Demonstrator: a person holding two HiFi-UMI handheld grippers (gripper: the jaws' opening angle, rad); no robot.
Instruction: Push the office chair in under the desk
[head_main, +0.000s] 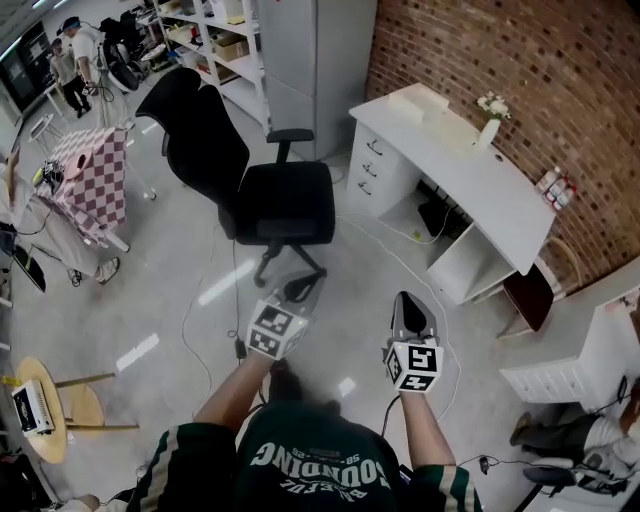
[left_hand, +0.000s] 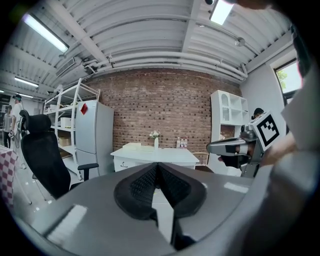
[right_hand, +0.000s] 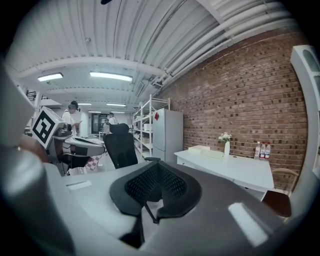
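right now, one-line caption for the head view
Black office chair apart from white desk; left gripper and right gripper shut, empty.

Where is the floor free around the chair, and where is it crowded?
Free: grey floor between the black office chair and the white desk, crossed only by a thin white cable. Crowded: the desk's kneehole holds something dark; a checked-cloth table stands at left.
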